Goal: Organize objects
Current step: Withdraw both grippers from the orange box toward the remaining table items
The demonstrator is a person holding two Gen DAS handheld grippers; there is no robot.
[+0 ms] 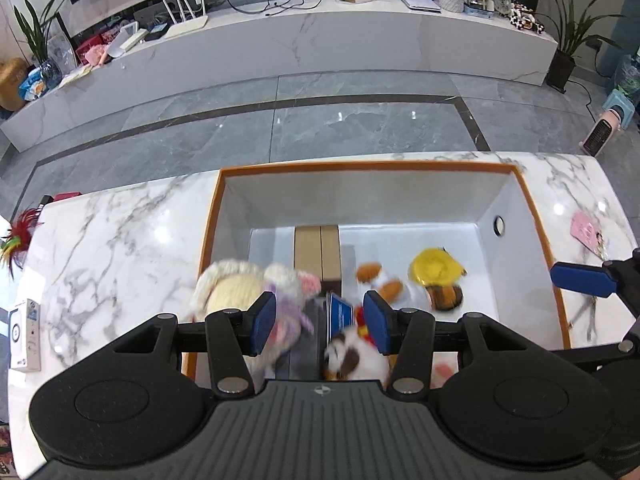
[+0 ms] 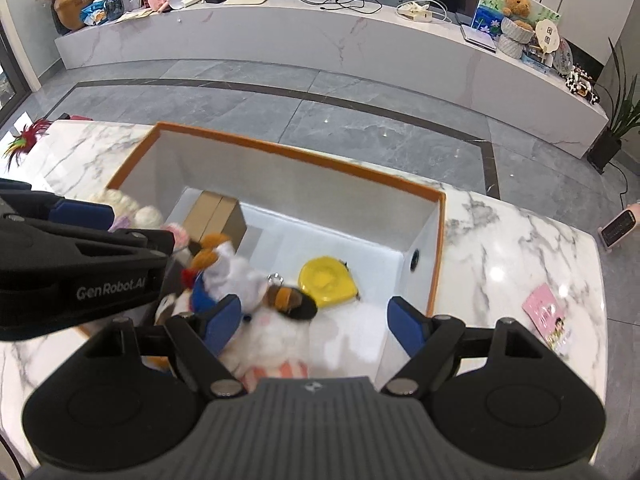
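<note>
Orange-rimmed white box (image 1: 520,184) on marble worktop (image 1: 120,240) w/ plush toys inside. Left hand-held gripper (image 1: 320,320) partly apart, nothing clamped, cream plush (image 1: 228,284) just beyond. Right hand-held gripper (image 2: 316,320) wide apart, empty, over white plush (image 2: 276,336).

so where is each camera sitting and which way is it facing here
Left wrist: on the left gripper, looking steeply down into the orange-rimmed box; its own fingers show, and one finger of the right gripper at the right edge.
Right wrist: on the right gripper, looking down into the same box from the right; its own fingers and the left gripper show.
Shared: box, yellow pouch, cardboard carton.
</note>
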